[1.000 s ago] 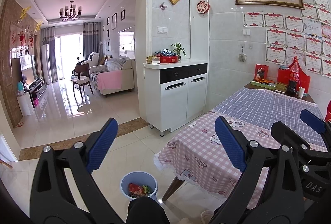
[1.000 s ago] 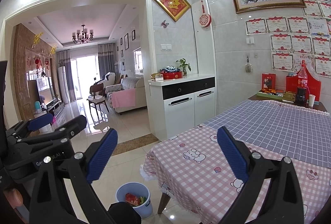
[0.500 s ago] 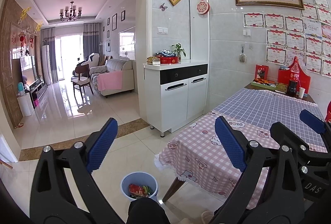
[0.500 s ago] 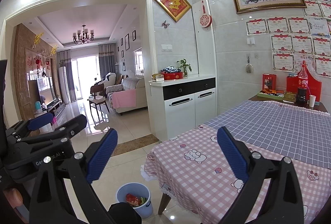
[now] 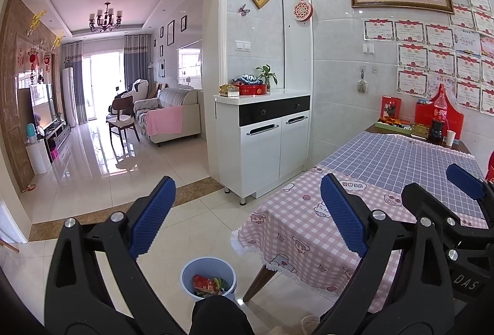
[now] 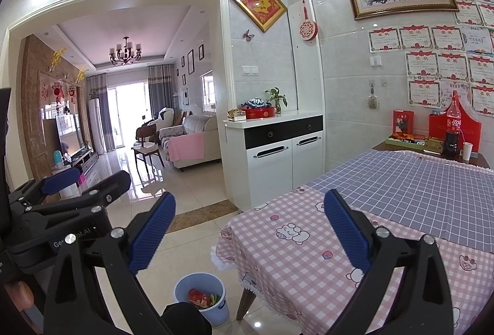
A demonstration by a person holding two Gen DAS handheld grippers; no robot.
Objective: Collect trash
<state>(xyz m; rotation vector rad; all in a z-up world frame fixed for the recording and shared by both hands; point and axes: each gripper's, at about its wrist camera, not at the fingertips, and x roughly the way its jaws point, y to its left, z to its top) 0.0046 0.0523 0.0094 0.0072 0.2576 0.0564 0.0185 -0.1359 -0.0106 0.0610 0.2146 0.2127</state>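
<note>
Left tongs (image 5: 247, 211): spread wide, nothing between the blue pads (image 5: 152, 216), held above the floor (image 5: 197, 223) beside the worktop (image 5: 296, 230). Right tongs (image 6: 248, 226): likewise spread wide and empty, held over the near corner of the worktop, just to the right of the left pair.

Bin (image 5: 188, 279): a light blue round plastic pail, upright on the tiled floor close to the worktop's wooden leg (image 5: 257, 282). It holds trash (image 5: 204, 284): a red wrapper on top, with green and yellow scraps beside it. The contents lie below the rim; the lower layers cannot be made out. The right wrist view shows the same load in the bin (image 6: 185, 288).

Worktop: covered by a pink checked cloth with cartoon figures at the near end and a blue checked cloth (image 6: 416, 180) beyond. No loose trash shows on either cloth. At the far end by the wall stand a cola bottle (image 6: 452, 131), roughly a third full of dark liquid, a white paper cup (image 6: 467, 150) just beside it whose contents cannot be seen, and a shallow tray (image 6: 401, 139) with small items too small to identify.
</note>
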